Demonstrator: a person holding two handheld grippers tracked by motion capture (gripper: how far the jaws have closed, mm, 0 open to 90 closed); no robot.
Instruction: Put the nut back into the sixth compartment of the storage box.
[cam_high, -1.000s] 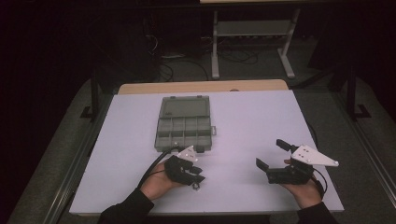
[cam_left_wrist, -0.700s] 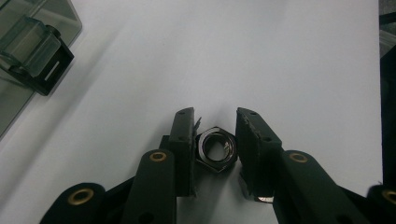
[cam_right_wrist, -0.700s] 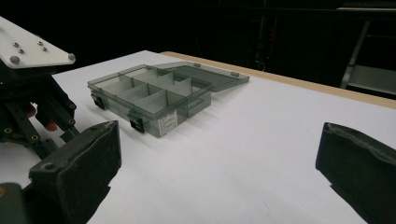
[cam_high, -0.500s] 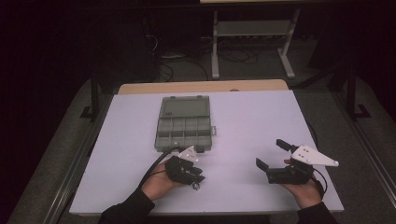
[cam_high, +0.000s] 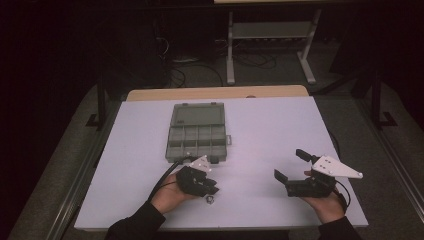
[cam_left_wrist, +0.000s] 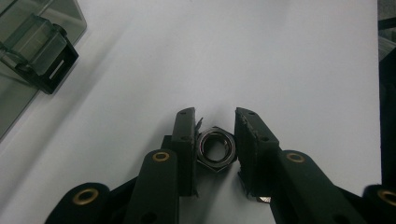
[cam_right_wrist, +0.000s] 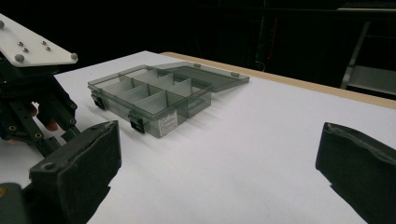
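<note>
My left tool (cam_left_wrist: 215, 149) is pinched on a steel hex nut (cam_left_wrist: 215, 150), its two black pads pressed against opposite flats; the jaws have just been closing on it. The nut lies flat on the white desk (cam_left_wrist: 289, 60), its threaded bore pointing straight up at my camera, so it has no real long axis across the surface, only a short one running vertically through the hole. In the high view the nut (cam_high: 210, 199) sits near the desk's front edge, just below the left tool (cam_high: 209, 186) and a little in front of the grey compartment box (cam_high: 196, 134), whose lid lies open on its far side. My right tool (cam_high: 289, 165) rests in my hand on the right of the desk, well apart from the nut, its jaws spread wide with nothing between them.
</note>
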